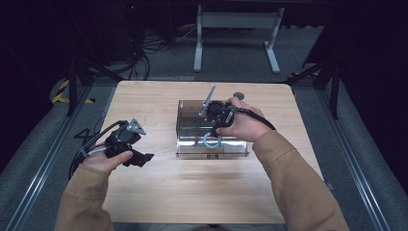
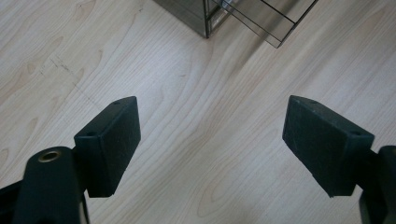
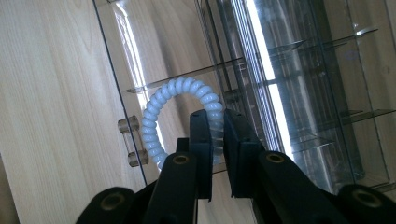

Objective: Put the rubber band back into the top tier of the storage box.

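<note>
The thing you are handling is a pale blue spiral hair tie (image 3: 173, 105), a coiled plastic ring with glossy, evenly ribbed loops. In the right gripper view it sits at the centre of the frame, and your right gripper (image 3: 217, 135) has its fingers (image 3: 201, 140) closed narrow on the ring's right side, one finger on each side of the coil. The ring hangs against the clear acrylic box (image 3: 299, 93), at its smoky transparent front panel, where two small round clear knobs (image 3: 128, 125) stand just left of the ring.

The high view shows the same hair tie (image 1: 210, 140) as a small pale loop at the near part of the clear box (image 1: 190, 122), mid-frame on the light wood counter (image 1: 192, 192). Your right hand (image 1: 243, 122) reaches over the box with the right gripper (image 1: 217, 126) pointing down into it. That view cannot show the coil's ribbing or the grip itself; the right gripper view does.

Your left gripper (image 1: 142, 156) is held at the left of the high view, low over the counter and well apart from the box. The left gripper view shows its fingers (image 2: 109, 144) spread wide over bare wood grain, holding nothing, with a corner of the box (image 2: 205, 18) at the top of the frame.
</note>
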Demonstrator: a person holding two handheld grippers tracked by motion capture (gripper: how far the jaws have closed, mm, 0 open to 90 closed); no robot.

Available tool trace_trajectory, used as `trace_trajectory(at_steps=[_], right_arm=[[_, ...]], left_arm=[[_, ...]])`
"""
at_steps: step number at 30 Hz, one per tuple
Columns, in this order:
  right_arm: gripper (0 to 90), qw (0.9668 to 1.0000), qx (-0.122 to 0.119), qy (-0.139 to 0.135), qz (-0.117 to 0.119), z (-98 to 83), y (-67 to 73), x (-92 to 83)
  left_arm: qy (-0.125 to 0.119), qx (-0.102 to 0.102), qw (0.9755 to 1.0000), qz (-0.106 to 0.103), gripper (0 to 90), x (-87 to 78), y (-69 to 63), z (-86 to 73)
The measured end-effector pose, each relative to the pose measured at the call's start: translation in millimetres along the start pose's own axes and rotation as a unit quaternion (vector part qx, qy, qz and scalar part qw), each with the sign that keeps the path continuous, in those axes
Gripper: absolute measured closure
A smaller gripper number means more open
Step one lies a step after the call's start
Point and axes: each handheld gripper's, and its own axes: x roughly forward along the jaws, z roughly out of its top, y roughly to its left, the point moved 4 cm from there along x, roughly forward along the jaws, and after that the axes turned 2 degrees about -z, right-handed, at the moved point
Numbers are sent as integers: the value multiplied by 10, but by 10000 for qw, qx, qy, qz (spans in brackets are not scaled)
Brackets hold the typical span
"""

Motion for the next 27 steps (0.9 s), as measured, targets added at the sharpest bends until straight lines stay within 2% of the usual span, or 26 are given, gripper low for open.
trace_trajectory(at_steps=[10,27], right_arm=[[823,9999,19,80,71,-12,19,129],[823,9997,-17,203,126,-15,39,245]], left_arm=[[5,0,10000,7,200,2,3,-3],[2,3,10000,21,200,0,0,0]])
